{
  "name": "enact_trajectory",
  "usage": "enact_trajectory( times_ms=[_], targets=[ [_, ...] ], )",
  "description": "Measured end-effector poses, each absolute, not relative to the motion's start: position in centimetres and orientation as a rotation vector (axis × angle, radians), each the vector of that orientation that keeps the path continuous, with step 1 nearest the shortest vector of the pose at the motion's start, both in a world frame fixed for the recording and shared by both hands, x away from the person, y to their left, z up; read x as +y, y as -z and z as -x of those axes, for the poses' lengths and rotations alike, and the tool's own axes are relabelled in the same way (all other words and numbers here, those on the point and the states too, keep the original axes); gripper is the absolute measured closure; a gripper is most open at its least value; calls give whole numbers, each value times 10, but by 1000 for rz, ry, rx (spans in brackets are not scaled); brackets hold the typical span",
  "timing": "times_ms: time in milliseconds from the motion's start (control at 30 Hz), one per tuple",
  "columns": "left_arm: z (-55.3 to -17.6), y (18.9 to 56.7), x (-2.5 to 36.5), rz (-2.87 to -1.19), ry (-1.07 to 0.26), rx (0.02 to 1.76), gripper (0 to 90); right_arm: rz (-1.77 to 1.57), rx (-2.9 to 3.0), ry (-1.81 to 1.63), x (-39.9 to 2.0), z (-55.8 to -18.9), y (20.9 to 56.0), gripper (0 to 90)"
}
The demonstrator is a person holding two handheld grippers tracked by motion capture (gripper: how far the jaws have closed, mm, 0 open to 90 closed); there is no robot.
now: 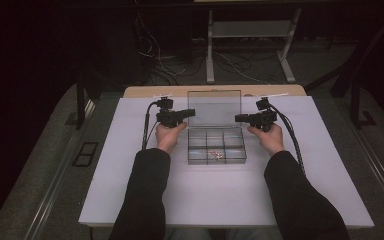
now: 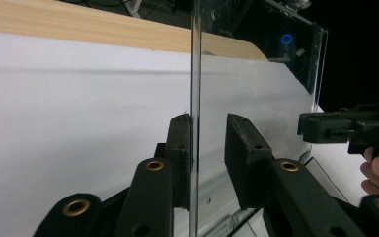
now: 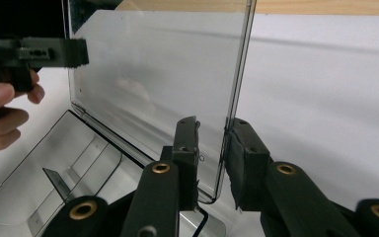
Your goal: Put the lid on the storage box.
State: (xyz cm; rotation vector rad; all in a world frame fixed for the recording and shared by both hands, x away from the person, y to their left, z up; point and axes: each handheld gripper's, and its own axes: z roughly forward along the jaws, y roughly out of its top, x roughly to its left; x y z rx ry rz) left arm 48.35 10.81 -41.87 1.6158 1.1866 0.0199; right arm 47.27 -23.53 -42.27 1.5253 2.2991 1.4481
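Already the clear compartment box (image 1: 216,146) sits at the middle of the surface (image 1: 130,200), toward its far edge, with its lid (image 1: 215,108) upright. Your left hand-held gripper (image 1: 190,113) straddles the lid's left side edge (image 2: 195,98): one pad touches, the other stands off, so no clamp. Your right hand-held gripper (image 1: 240,118) straddles the right side edge (image 3: 237,94), jaws part open, one pad at the edge, grip not firm. Small bits (image 1: 215,154) lie in a near compartment. Judged: lid is open; whether closing comes next you cannot tell
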Motion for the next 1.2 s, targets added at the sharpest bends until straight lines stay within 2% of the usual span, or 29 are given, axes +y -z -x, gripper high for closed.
enact_trajectory(
  times_ms=[133,400,833,1200],
  targets=[
    [-490,416,108,-1552,40,1222,642,-1524,2300,-1450,-235,-473,423,746],
    [-492,416,112,-1547,61,1218,723,-1512,2319,-1447,-237,-474,422,746],
    [-490,415,112,-1567,42,1190,734,-1504,2245,-1523,-245,-482,406,682],
    [-487,411,112,-1576,23,1155,735,-1476,2245,-1588,-242,-494,401,668]
  ],
)
